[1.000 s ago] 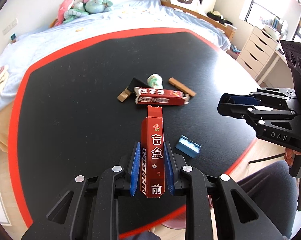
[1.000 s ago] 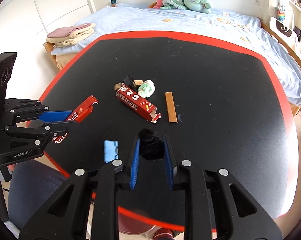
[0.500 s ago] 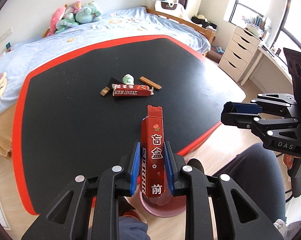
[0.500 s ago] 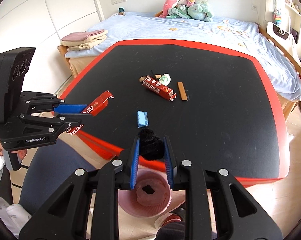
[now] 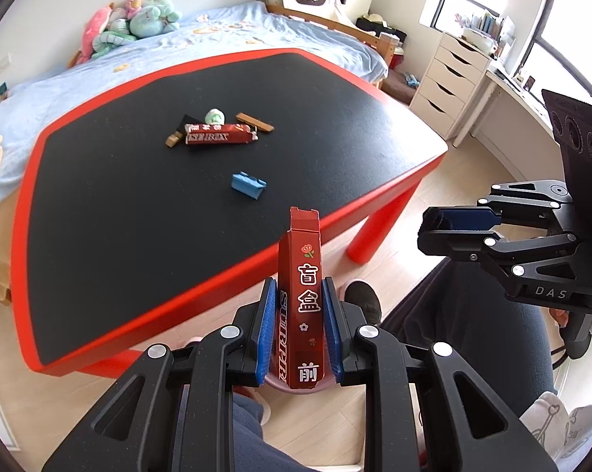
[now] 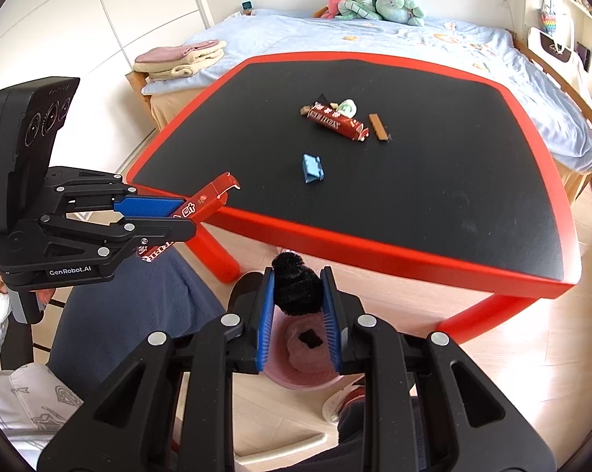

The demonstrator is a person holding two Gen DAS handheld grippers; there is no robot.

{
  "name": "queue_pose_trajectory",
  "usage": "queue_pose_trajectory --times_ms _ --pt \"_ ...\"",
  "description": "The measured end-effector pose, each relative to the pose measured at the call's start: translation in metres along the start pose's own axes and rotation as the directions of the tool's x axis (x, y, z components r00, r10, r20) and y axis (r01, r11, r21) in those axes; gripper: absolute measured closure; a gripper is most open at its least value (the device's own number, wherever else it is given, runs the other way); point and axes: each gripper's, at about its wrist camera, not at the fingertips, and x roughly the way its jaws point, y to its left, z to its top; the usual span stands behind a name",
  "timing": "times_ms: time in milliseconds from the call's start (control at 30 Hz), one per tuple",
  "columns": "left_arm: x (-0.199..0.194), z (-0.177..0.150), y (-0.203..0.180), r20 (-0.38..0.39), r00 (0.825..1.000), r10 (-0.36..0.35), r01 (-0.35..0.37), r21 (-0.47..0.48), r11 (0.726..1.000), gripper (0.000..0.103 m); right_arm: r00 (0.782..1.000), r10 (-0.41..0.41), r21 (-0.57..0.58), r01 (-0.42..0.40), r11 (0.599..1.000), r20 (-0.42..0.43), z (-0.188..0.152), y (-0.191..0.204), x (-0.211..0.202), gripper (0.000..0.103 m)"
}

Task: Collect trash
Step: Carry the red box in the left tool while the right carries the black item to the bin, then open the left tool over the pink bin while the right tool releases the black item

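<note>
My left gripper (image 5: pixel 299 295) is shut on a long red carton (image 5: pixel 299 303) and holds it off the table's near edge; it also shows in the right wrist view (image 6: pixel 201 208). My right gripper (image 6: pixel 298 295) is shut on a black fuzzy pompom (image 6: pixel 298 287), above a pink bin (image 6: pixel 296 369) on the floor that holds pink stuff and a small black piece. On the black table (image 6: pixel 414 196) lie a blue folded piece (image 6: pixel 311 168), a second red carton (image 6: pixel 337 122), a brown stick (image 6: pixel 378 127) and a pale green wad (image 6: pixel 348 107).
The table has a red rim and red legs (image 6: pixel 215 253). A person's dark-trousered legs (image 6: pixel 138 314) sit beside the bin. A bed (image 6: pixel 374 39) with plush toys lies behind the table. White drawers (image 5: pixel 449 82) stand at the right.
Both grippers have pulled back from over the table to beyond its near edge, still holding the carton and the pompom. The bin on the floor has come into view under them.
</note>
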Motion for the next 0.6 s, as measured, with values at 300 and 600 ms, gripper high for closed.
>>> queue_pose_trajectory --times_ms 300,600 --pt "0.001 -0.011 -0.012 -0.014 1.0 -0.016 0.016 0.013 1.0 0.08 1.0 0.014 0.0 -0.014 1.0 -0.012 -0.009 0.006 0.001 0.08" --pt "0.002 -0.013 -0.013 -0.024 0.999 -0.029 0.029 0.022 0.999 0.078 0.999 0.034 0.001 -0.034 0.999 -0.026 -0.011 0.007 0.005 0.078"
